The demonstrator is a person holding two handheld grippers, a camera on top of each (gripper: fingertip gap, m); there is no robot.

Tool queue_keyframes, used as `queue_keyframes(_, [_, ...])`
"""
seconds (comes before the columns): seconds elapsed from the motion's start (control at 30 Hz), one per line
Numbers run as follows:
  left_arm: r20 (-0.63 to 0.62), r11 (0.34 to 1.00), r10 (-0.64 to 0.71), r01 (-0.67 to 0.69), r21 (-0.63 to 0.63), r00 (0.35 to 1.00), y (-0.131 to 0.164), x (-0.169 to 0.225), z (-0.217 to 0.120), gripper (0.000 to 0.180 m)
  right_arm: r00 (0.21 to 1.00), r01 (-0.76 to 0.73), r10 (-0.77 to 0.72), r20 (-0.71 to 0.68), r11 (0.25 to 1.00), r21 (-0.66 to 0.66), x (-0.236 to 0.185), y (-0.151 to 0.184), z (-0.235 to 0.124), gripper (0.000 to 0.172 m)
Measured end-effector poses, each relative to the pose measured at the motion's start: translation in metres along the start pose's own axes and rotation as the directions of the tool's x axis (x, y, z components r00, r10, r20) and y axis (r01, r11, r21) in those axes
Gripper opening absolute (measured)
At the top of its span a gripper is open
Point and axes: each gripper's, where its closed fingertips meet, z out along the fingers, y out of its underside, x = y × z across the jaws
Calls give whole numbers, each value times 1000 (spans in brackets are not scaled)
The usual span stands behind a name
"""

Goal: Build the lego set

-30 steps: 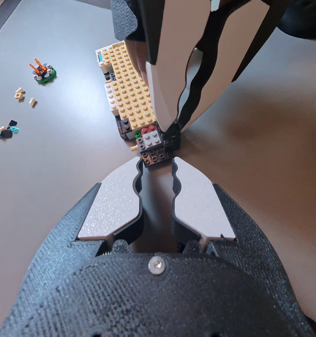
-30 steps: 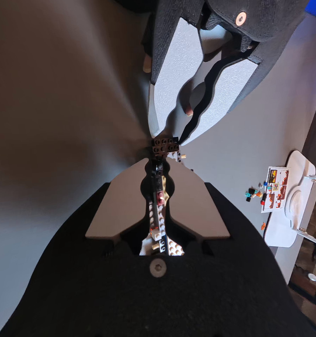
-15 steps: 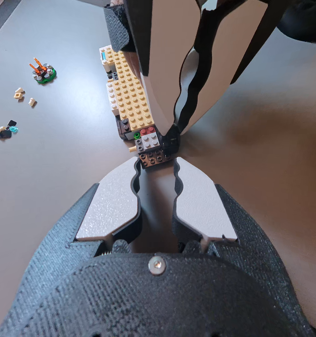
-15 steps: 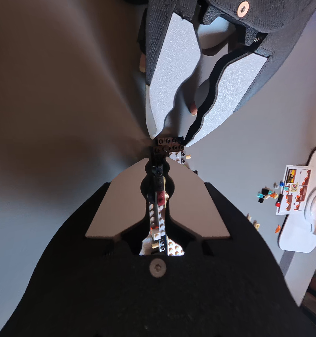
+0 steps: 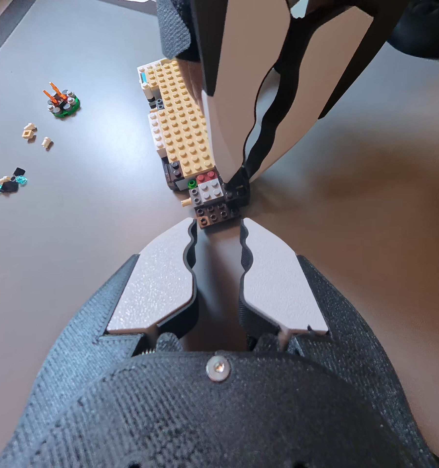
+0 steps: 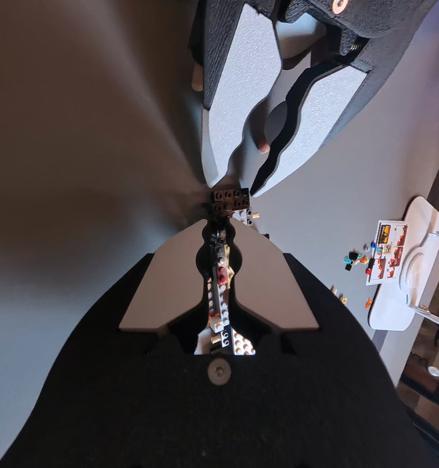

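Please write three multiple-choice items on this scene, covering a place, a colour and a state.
1. Where is the green round piece with orange spikes?
A. on the table, left of the brick model
B. on top of the model
C. between the left gripper's fingers

2. What colour is the model's large studded plate?
A. blue
B. tan
C. red

3. How does the left gripper stand?
A. open, the model's dark end at its fingertips
B. shut
C. out of view

A: it sits apart on the table. B: tan studs. A: a gap shows between its fingers.

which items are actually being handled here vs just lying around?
Handled:
- tan-topped toy brick build, clamped by right gripper
- its dark brown studded end, at open left gripper

Lying about:
- green round brick piece with orange flames
- small loose bricks
- sticker sheet
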Motion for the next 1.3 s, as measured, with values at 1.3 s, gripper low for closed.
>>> queue_keyframes(1.3, [-30,1000,4,-4,16,1000,-5,5,4,32,995,79,-83,63,995,62,-7,7,-6,11])
